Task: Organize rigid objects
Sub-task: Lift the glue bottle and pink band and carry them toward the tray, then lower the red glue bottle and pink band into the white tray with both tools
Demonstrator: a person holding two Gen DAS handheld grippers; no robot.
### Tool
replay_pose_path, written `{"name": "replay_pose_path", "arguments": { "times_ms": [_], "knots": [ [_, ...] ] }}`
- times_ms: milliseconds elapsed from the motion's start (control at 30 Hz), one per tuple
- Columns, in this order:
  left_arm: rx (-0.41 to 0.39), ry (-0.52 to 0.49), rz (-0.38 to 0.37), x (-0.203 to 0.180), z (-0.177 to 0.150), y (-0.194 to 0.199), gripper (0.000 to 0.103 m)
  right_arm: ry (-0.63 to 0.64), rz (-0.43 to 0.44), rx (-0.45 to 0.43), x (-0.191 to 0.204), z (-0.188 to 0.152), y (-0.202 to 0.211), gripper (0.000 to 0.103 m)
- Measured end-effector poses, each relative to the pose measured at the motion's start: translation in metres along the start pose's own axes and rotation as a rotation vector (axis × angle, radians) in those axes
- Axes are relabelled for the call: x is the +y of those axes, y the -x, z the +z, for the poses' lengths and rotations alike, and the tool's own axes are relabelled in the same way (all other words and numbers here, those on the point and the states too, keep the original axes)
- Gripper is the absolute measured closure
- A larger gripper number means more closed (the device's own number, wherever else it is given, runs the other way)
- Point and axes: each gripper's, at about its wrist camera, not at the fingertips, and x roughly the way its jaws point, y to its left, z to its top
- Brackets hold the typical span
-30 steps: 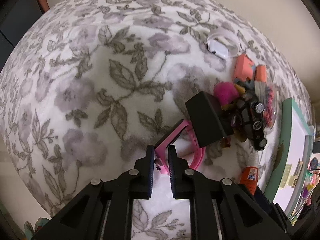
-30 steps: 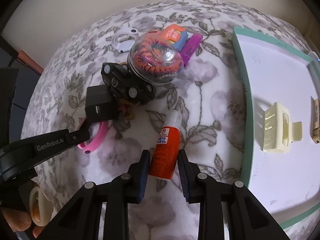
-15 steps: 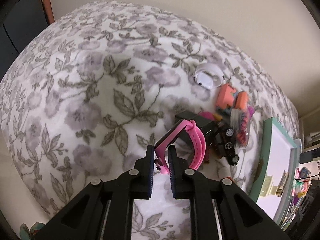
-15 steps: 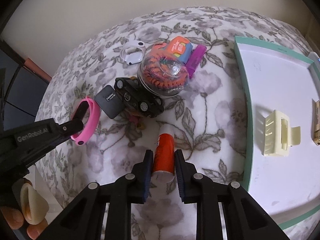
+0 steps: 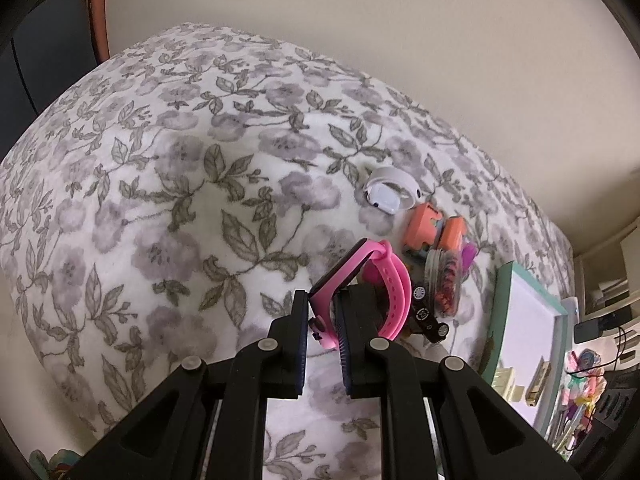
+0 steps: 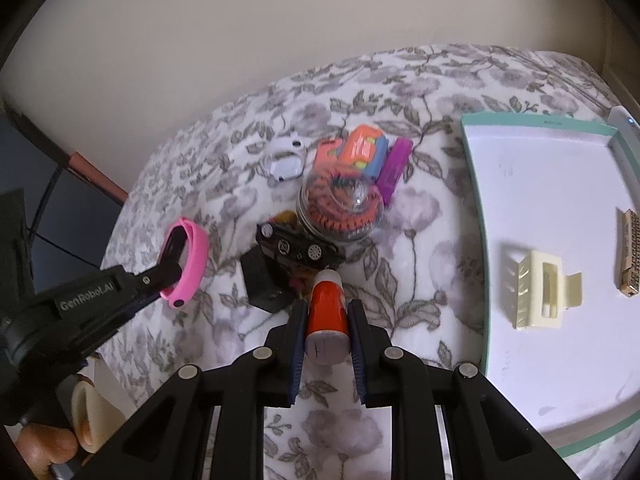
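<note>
My left gripper (image 5: 322, 312) is shut on a pink wristwatch (image 5: 360, 280), held up off the floral cloth (image 5: 180, 200); the strap loops to the right of the fingers. From the right wrist view, that same watch (image 6: 188, 256) hangs at the left in the left gripper (image 6: 168, 280). My right gripper (image 6: 326, 316) is shut on an orange-red glue bottle (image 6: 326, 312), lifted clear of the cloth, its white cap pointing away. A white tray with a teal rim (image 6: 476, 208) lies to the right, holding a cream hair clip (image 6: 538, 296) and a tan comb-like piece (image 6: 630, 256).
A pile sits mid-cloth: black toy car (image 6: 296, 248), black box (image 6: 262, 284), clear dome with orange coil (image 6: 340, 208), orange toy (image 6: 360, 146), purple piece (image 6: 394, 168), white watch case (image 6: 286, 162). A hand (image 6: 44, 448) shows at lower left. Shelves with clutter stand at the far right (image 5: 600, 340).
The right gripper closed on the glue bottle and raised it off the cloth. The left gripper rose with the pink watch, and the pile now looks farther below.
</note>
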Motion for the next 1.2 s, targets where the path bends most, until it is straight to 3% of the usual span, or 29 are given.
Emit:
{"name": "replay_pose_path", "arguments": {
  "times_ms": [600, 800, 933, 1100, 1200],
  "knots": [
    [-0.049, -0.097, -0.053, -0.033, -0.01, 0.02, 0.089, -0.109, 0.023, -0.115, -0.027, 0.016, 0.039, 0.081],
    [-0.029, -0.162, -0.071, -0.054, -0.021, 0.018, 0.089, -0.18, -0.034, -0.131, -0.053, 0.019, 0.051, 0.081],
    [-0.004, -0.222, -0.092, -0.074, -0.031, 0.016, 0.089, -0.216, -0.139, -0.155, -0.076, 0.021, 0.062, 0.081],
    [0.029, -0.308, -0.13, -0.1, -0.048, 0.014, 0.089, -0.302, -0.132, -0.163, -0.111, 0.017, 0.071, 0.081],
    [0.058, -0.372, -0.161, -0.118, -0.062, 0.012, 0.089, -0.33, -0.204, -0.172, -0.134, 0.012, 0.079, 0.081]
  ]
}}
